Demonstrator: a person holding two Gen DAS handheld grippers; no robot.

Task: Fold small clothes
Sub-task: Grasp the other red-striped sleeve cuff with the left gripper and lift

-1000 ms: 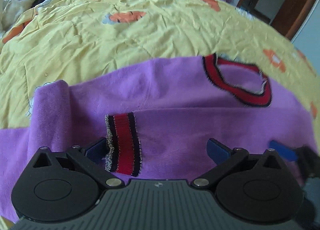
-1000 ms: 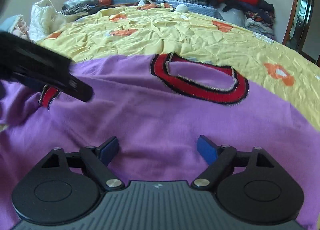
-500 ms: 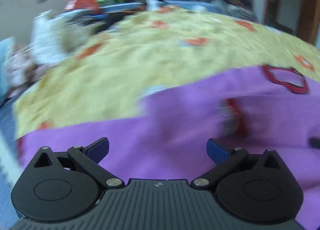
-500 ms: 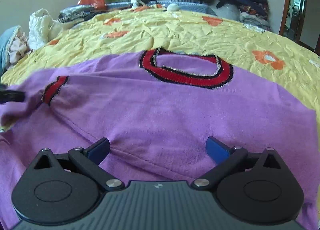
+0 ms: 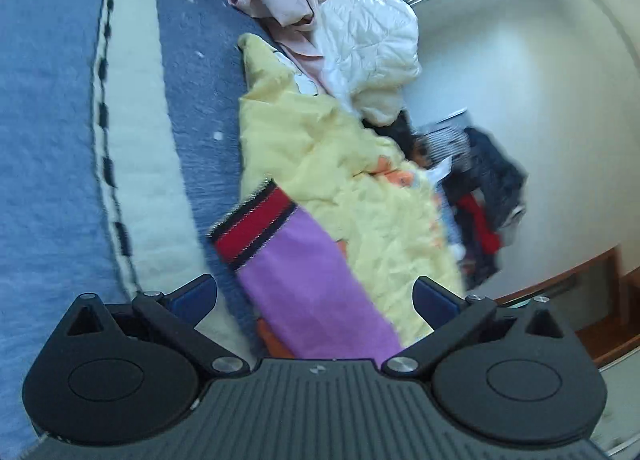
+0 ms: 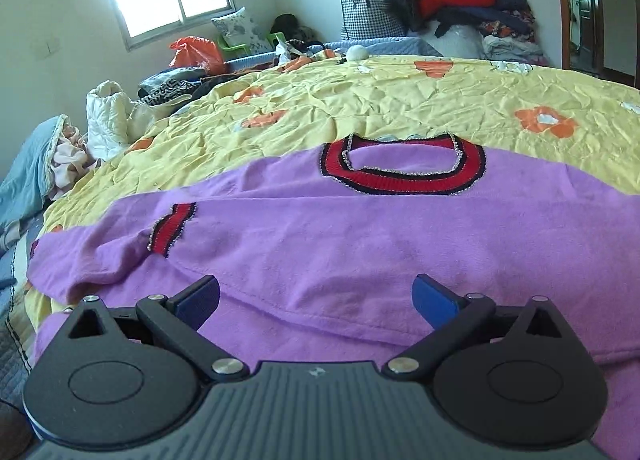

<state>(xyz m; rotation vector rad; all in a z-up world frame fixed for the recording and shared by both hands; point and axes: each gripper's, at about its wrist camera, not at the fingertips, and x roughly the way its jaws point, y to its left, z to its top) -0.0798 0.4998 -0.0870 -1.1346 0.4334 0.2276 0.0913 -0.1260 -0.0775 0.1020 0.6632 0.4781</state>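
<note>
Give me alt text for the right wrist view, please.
A purple sweater with a red-and-black striped collar lies spread on a yellow flowered bedspread, one striped cuff folded onto its body. The open right gripper hovers at its near edge, holding nothing.

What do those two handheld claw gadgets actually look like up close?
They look alike. The left gripper and the right gripper each have a dark grey ribbed body with a small pale logo, two round black discs at the sides, black link arms with silver pins, and blue fingertips. No cables or sleeves show.
</note>
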